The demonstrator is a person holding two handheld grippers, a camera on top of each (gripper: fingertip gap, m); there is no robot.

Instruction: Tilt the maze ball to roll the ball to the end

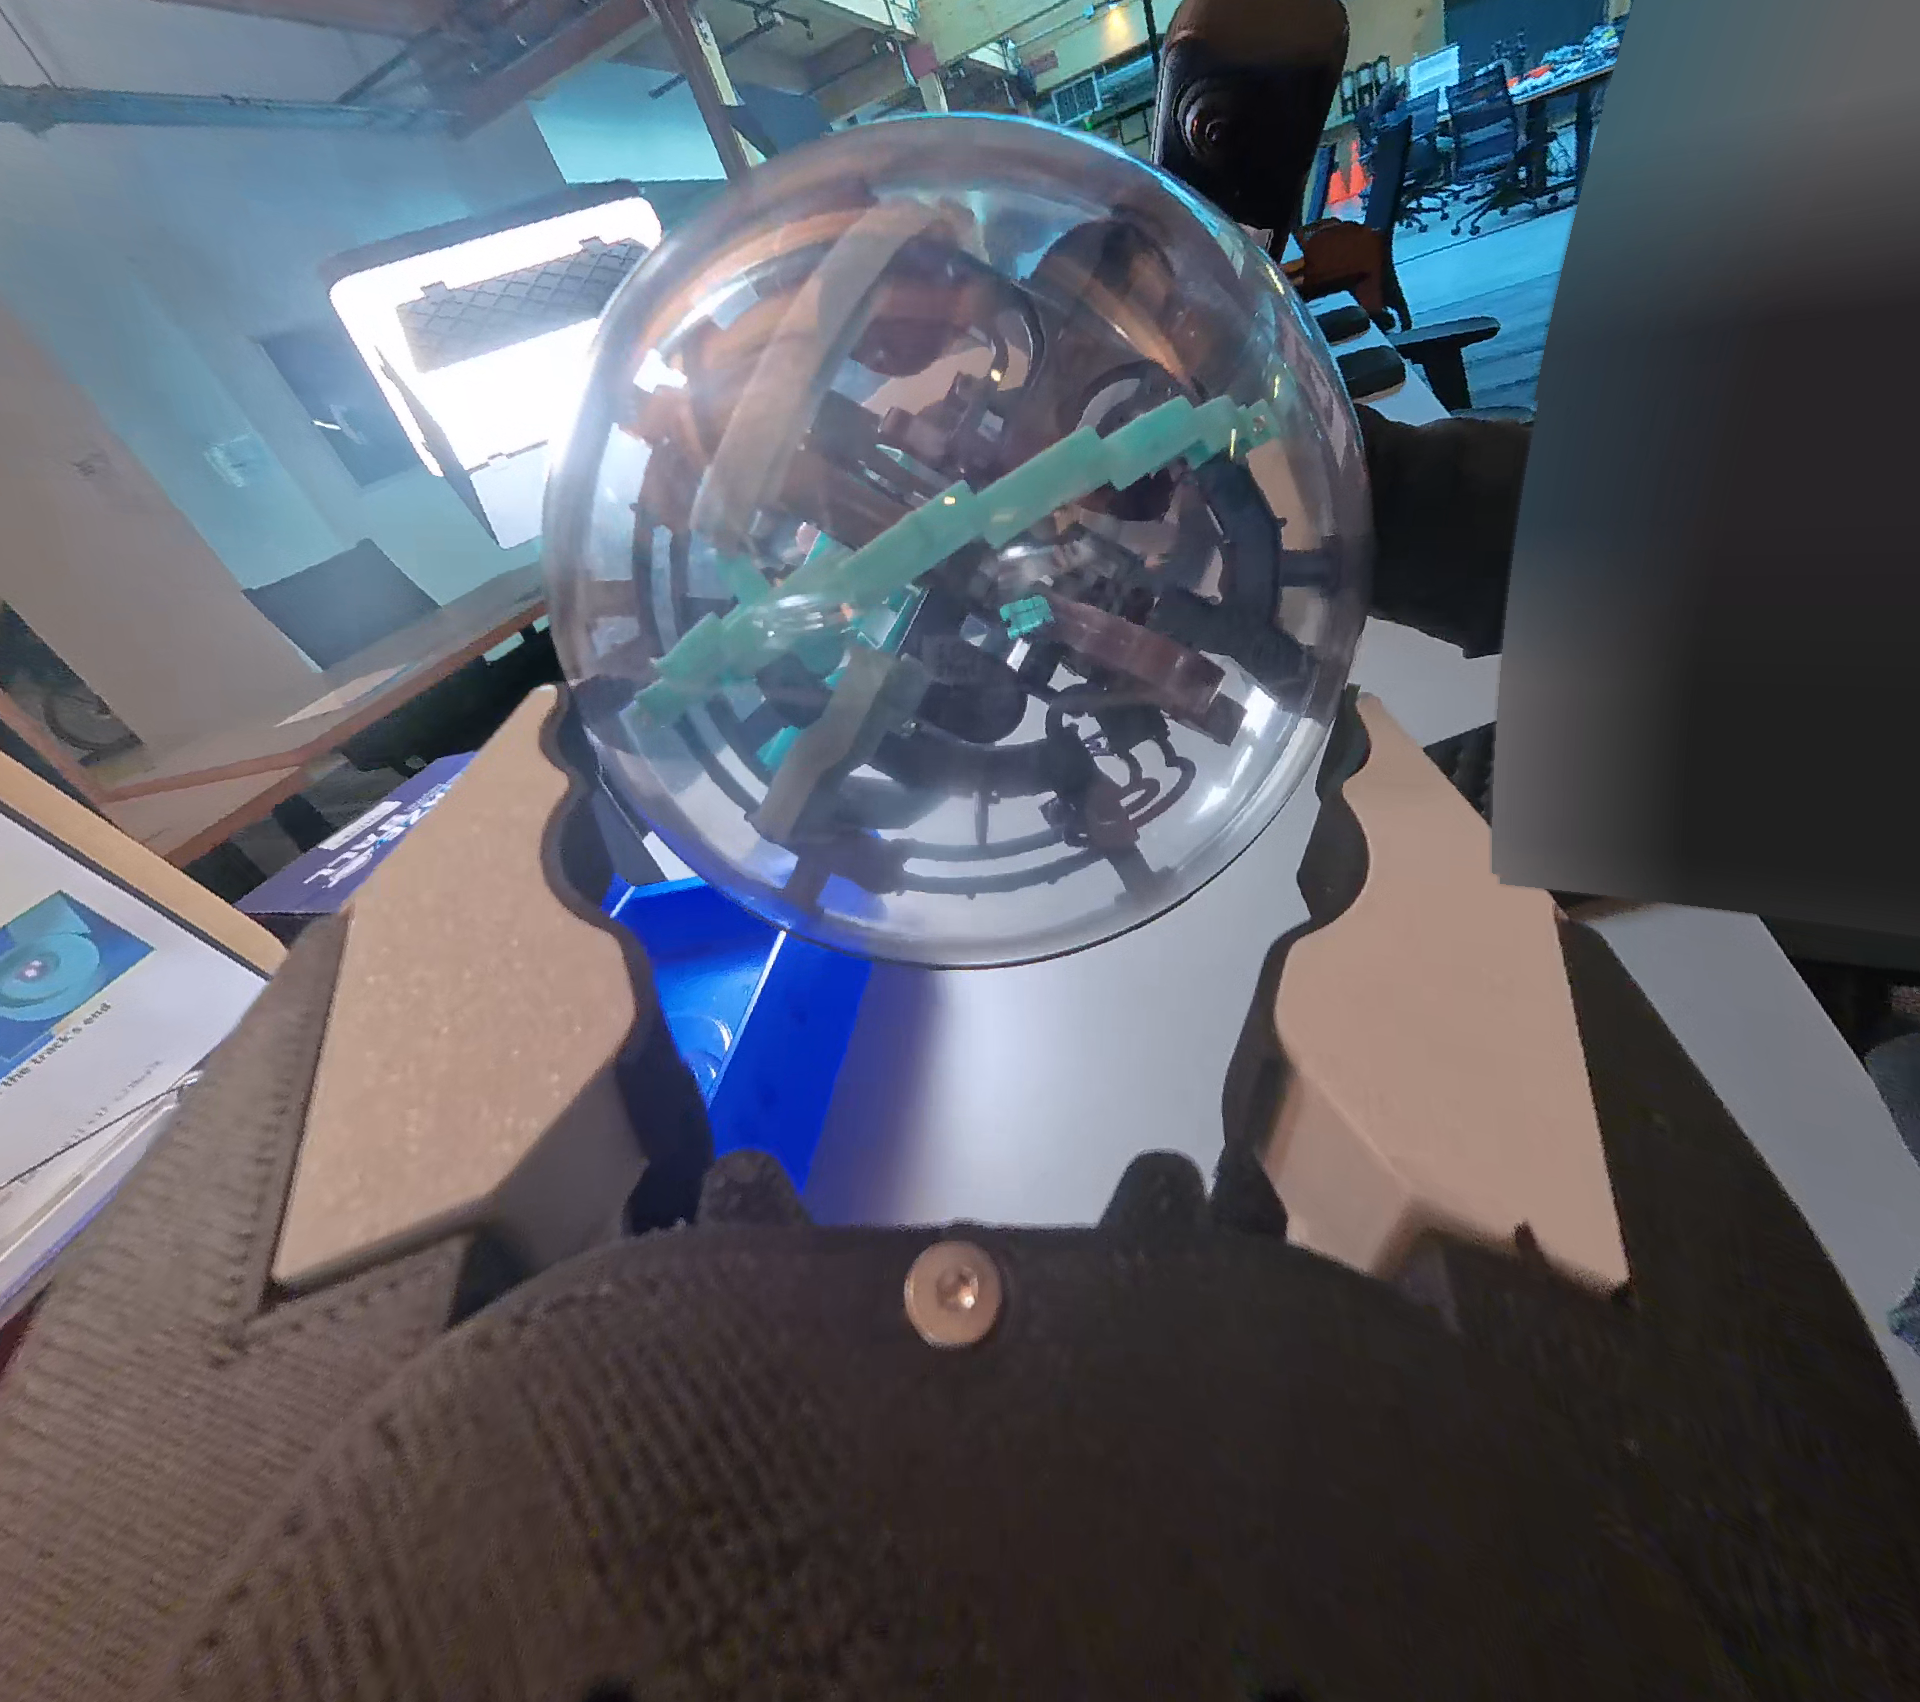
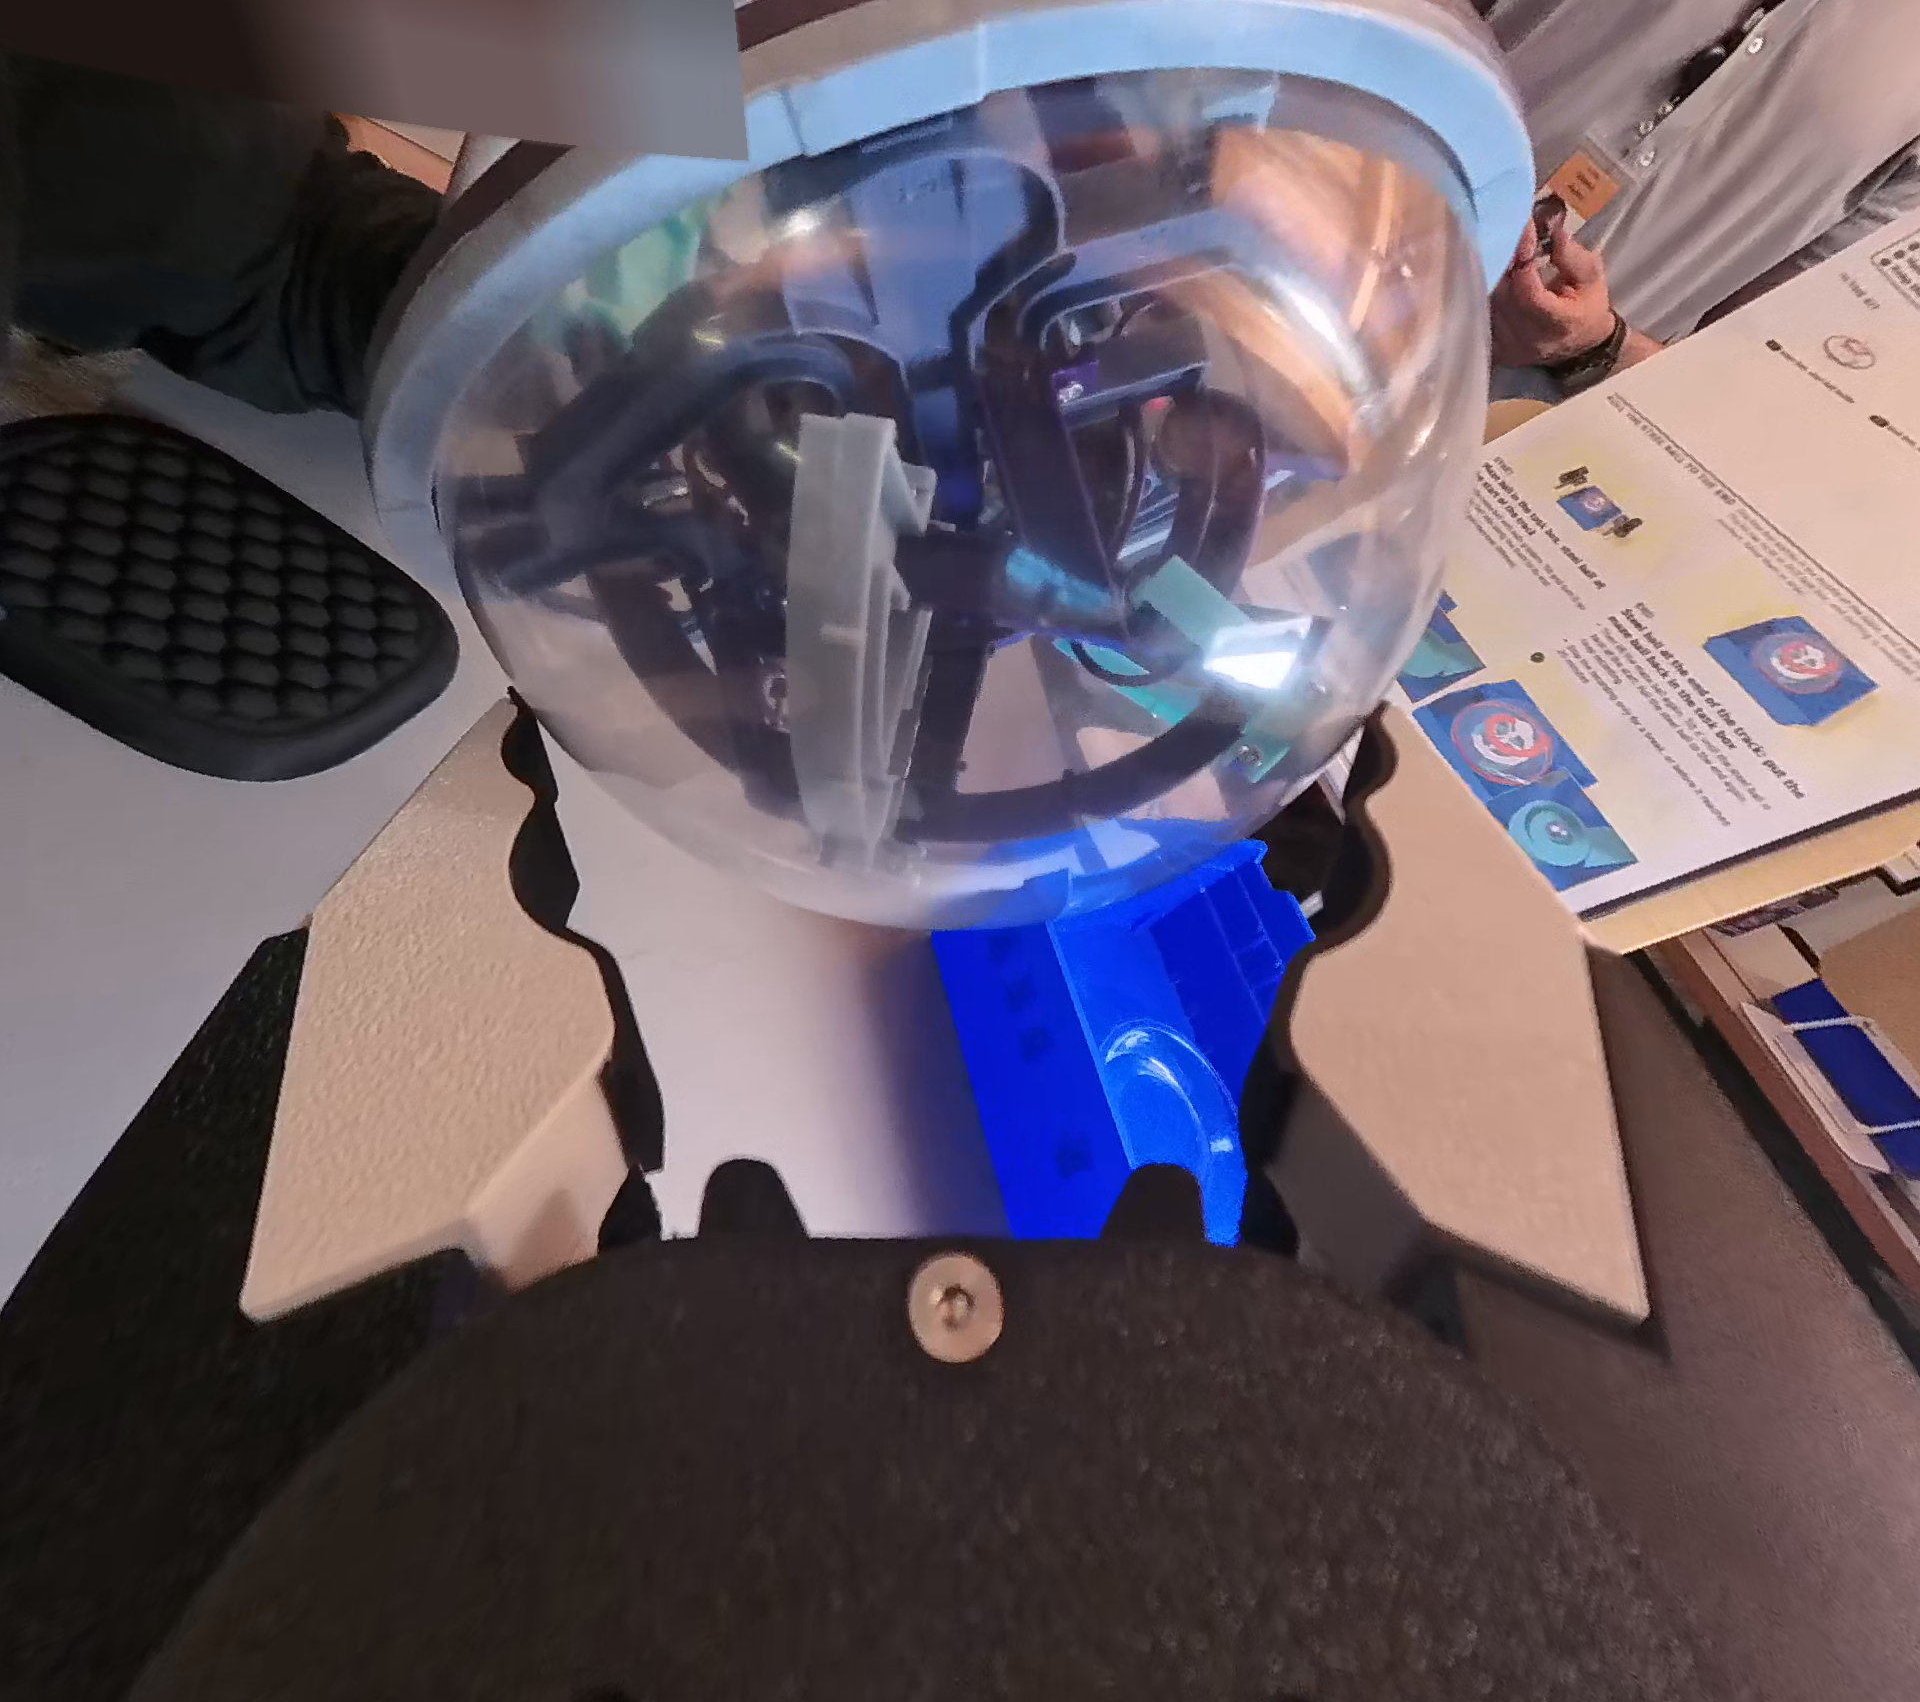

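Both grippers' jaws clamp the clear maze ball above a blue stand

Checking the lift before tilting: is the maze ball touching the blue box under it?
Apart. In the left wrist view the maze ball hangs above the blue box, with bare white table showing under its lower edge.

Lower centre, right wrist view: blue box blocks path under maze ball; bare tabletop lower left.
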